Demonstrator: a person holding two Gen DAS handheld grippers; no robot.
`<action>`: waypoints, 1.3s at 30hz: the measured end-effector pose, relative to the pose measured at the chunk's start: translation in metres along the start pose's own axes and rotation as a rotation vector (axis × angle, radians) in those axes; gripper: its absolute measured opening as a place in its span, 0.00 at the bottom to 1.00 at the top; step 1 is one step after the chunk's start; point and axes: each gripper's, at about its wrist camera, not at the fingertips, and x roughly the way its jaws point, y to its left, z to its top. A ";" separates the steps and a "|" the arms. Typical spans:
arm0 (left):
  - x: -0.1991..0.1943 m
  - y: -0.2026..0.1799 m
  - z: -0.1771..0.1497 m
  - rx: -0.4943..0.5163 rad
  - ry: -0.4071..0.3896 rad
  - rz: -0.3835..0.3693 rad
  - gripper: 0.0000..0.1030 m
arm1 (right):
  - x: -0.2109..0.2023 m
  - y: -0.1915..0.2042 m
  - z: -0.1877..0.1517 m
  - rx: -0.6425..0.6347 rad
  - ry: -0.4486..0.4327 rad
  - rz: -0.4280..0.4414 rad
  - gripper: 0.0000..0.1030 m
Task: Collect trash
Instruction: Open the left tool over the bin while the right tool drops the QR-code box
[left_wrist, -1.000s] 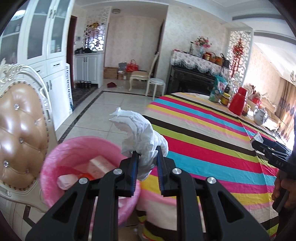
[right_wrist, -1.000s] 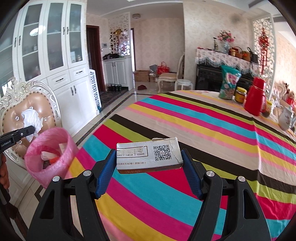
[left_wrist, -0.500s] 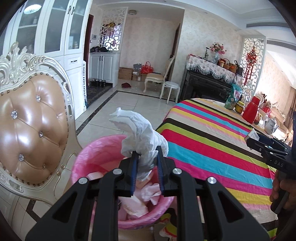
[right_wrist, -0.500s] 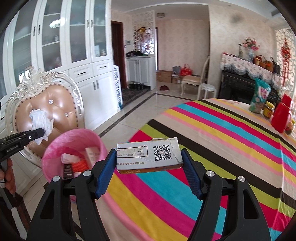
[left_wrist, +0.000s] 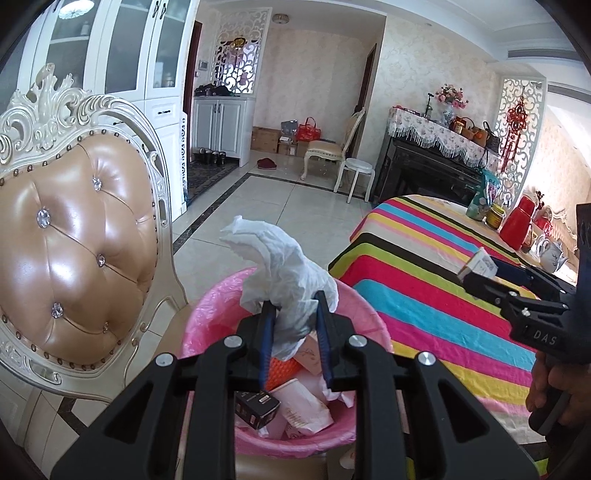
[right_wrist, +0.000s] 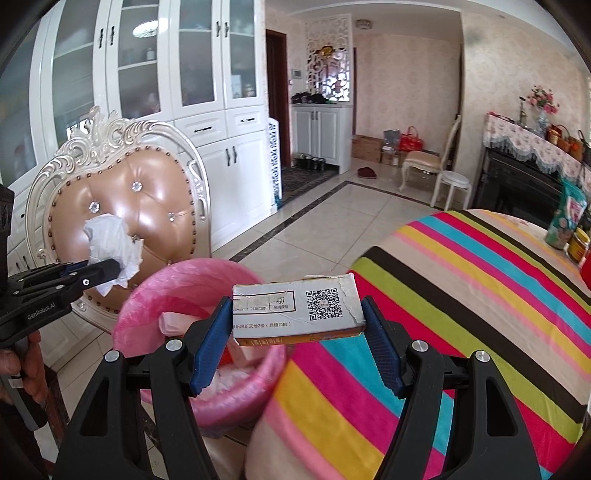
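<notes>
My left gripper (left_wrist: 292, 314) is shut on a crumpled white tissue (left_wrist: 280, 269) and holds it right above a pink-lined trash bin (left_wrist: 207, 317) that holds several wrappers and a small black box. The same gripper (right_wrist: 110, 267), tissue (right_wrist: 110, 240) and bin (right_wrist: 177, 280) show in the right wrist view. My right gripper (right_wrist: 295, 321) is shut on a small white carton with a QR code (right_wrist: 295, 314), held over the table's edge beside the bin. It also shows in the left wrist view (left_wrist: 476, 271).
A padded cream chair (left_wrist: 74, 251) stands left of the bin. The table with a striped cloth (left_wrist: 424, 280) is to the right, with a red jug (left_wrist: 519, 229), jar and bag at its far end. White cabinets (right_wrist: 207, 110) line the wall.
Both grippers have swung left from the table toward the bin. The tissue now hangs over the bin's opening, and the carton has come to the table edge next to the bin.
</notes>
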 end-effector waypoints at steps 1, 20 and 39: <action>0.001 0.002 0.001 0.000 0.002 0.001 0.21 | 0.002 0.003 0.001 -0.004 0.002 0.003 0.64; 0.008 0.032 0.006 -0.049 0.008 0.021 0.43 | 0.047 0.040 0.010 -0.042 0.048 0.066 0.65; -0.003 0.043 -0.002 -0.084 -0.006 0.028 0.48 | 0.053 0.049 0.006 -0.069 0.054 0.053 0.79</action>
